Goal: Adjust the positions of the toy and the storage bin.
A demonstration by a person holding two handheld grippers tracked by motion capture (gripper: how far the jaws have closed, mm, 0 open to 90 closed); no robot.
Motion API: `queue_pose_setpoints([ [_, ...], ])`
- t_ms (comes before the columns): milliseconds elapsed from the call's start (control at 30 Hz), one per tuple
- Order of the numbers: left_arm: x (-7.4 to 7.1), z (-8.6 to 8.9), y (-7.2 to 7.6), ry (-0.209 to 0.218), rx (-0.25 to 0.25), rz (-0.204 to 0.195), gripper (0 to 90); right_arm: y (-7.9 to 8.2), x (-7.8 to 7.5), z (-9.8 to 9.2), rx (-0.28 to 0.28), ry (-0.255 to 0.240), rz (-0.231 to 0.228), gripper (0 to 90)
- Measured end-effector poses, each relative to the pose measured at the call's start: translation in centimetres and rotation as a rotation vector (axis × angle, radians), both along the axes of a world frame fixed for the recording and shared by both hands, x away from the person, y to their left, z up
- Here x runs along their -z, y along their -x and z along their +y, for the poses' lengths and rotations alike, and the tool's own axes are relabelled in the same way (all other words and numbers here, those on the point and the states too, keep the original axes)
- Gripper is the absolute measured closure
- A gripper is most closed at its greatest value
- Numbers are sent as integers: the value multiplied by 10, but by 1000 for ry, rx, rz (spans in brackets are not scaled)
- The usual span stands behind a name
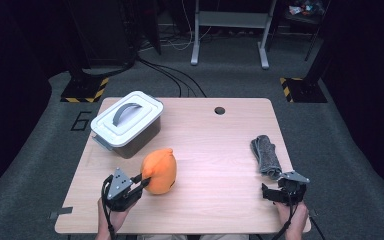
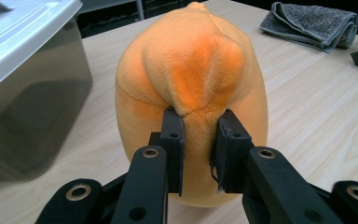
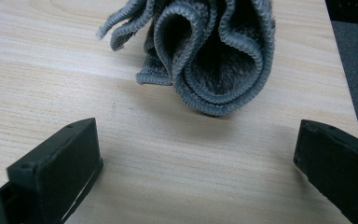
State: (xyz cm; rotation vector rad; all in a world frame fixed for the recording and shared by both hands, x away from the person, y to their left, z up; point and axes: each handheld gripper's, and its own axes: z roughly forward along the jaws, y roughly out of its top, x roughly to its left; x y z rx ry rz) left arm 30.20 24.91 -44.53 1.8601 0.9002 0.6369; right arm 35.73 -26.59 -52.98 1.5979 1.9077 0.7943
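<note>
Left gripper (image 1: 143, 181): jaws pinched on a fold of plush at the near side of the orange stuffed toy (image 1: 160, 171), fabric bunched between the pads.
Orange stuffed toy: sits on the wooden table (image 1: 215, 150), left of centre, just in front of the storage box.
Storage box (image 1: 127, 124): grey, white lid and grey handle, lid on, at the far left of the table.
Right gripper (image 3: 193, 161): jaws wide apart with nothing between them, above bare wood.
Grey towel (image 1: 265, 155): folded, by the right edge, just beyond the right gripper, not touching it.
</note>
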Motion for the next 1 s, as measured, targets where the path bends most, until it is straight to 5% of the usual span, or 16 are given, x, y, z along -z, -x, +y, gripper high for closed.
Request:
queue_pose_setpoints([
  [367, 7, 29, 25, 70, -73, 58, 755, 0, 0, 1, 6, 2, -2, 0],
  [467, 9, 36, 29, 61, -98, 73, 754, 1, 0, 1, 8, 3, -2, 0],
  [800, 26, 61, 27, 71, -194, 110, 709, 0, 0, 1, 5, 3, -2, 0],
  [1000, 32, 73, 26, 113, -223, 128, 701, 0, 0, 1, 6, 1, 1, 0],
])
